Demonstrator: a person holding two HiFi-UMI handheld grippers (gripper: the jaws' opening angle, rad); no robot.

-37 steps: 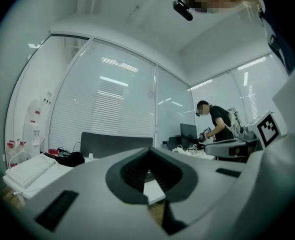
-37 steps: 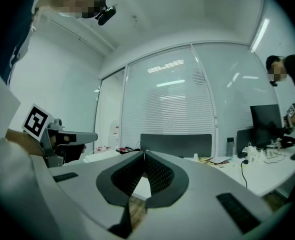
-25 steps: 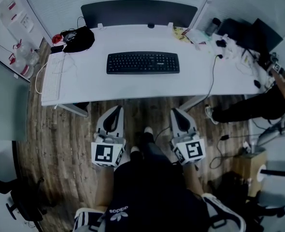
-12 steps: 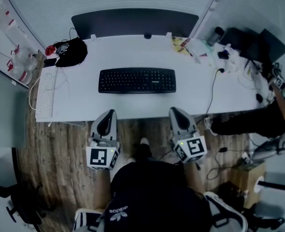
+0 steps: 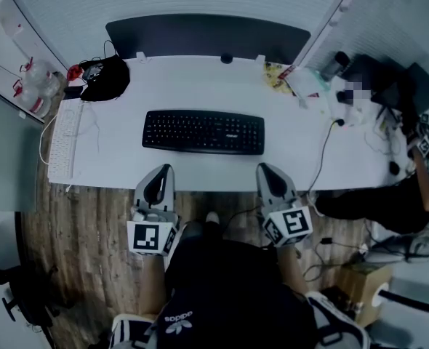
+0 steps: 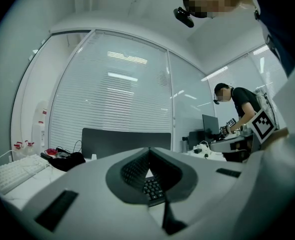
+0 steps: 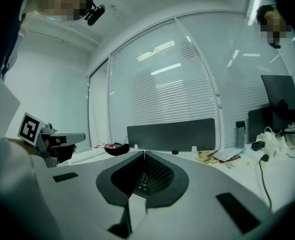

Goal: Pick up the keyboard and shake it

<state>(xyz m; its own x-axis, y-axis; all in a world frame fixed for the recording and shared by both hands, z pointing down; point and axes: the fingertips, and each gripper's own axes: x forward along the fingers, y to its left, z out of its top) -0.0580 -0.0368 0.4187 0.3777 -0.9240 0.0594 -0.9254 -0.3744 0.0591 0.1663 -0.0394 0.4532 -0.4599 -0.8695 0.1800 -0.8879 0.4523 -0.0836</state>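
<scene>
Person wears a black garment with a white trefoil logo at its near left edge. The left tool and right tool have pale grey tapered shells with dark oval insets. Their inner pads are dark and ribbed. Each carries a white cube with a black square marker: left cube, right cube.

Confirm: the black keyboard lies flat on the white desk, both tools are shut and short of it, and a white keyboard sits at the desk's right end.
Wrong in one point: the head view shows the white keyboard at the desk's left end, not the right. The black keyboard does lie flat on it, with the left tool and right tool shut, short of it.
</scene>
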